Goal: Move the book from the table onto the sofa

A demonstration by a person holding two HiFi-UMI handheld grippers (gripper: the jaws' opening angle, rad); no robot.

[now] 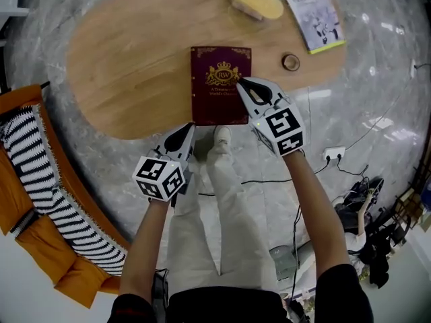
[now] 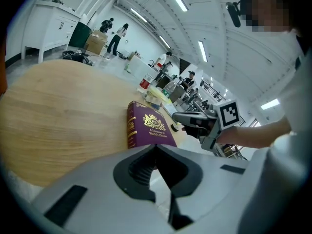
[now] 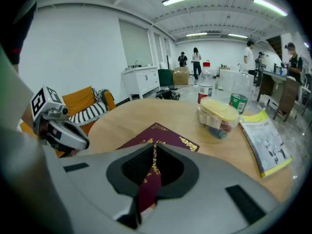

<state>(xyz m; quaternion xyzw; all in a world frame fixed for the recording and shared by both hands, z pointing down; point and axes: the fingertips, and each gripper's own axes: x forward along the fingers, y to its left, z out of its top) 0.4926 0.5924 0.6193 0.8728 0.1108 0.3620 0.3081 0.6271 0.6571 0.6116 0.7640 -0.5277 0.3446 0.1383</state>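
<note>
Book (image 1: 220, 85) flat at table (image 1: 121, 66) near edge, long axis running away from person. Right claw (image 1: 244, 83) clenched, empty — over its right side, nearer; left claw (image 1: 188, 129) clenched, empty, short of near-left corner.

Steep overhead head view; 2 low gripper views; book (image 1: 217, 89) common.

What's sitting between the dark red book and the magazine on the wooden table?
In the head view, one small round brown object lies between the dark red hardcover book and the yellow-edged magazine; the rest is wooden tabletop.
</note>
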